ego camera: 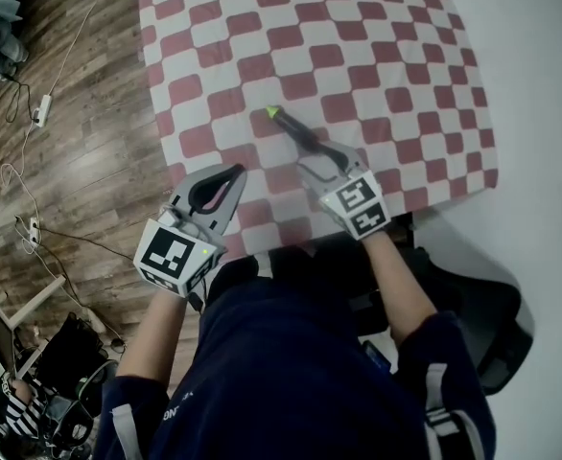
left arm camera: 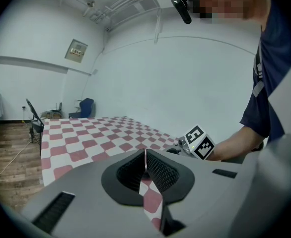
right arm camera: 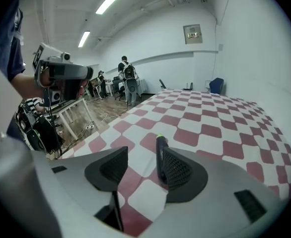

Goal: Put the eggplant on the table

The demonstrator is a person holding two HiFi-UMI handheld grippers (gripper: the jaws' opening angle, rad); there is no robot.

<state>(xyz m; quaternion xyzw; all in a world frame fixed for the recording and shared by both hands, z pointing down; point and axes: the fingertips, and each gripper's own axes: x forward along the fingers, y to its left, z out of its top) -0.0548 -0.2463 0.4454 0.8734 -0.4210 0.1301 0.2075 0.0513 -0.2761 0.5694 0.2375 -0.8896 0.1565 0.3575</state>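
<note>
A slim dark eggplant (ego camera: 289, 128) with a green tip lies on the red-and-white checkered tablecloth (ego camera: 358, 46), near the table's front edge. My right gripper (ego camera: 321, 161) stands open just behind it. In the right gripper view (right arm camera: 144, 155) the eggplant (right arm camera: 160, 155) lies between the jaws, close along the right-hand pad (right arm camera: 178, 170), and the left-hand pad stands well off it. My left gripper (ego camera: 235, 172) hovers over the table's front left corner, shut with nothing in it. Its fingertips (left arm camera: 145, 155) meet in the left gripper view, where the right gripper's marker cube (left arm camera: 200, 143) also shows.
Wooden floor (ego camera: 60, 161) with cables and a power strip (ego camera: 41, 110) lies left of the table. A black office chair (ego camera: 473, 314) stands at the lower right. People and desks (right arm camera: 120, 81) are far off in the room; a blue chair (left arm camera: 86, 107) stands by the wall.
</note>
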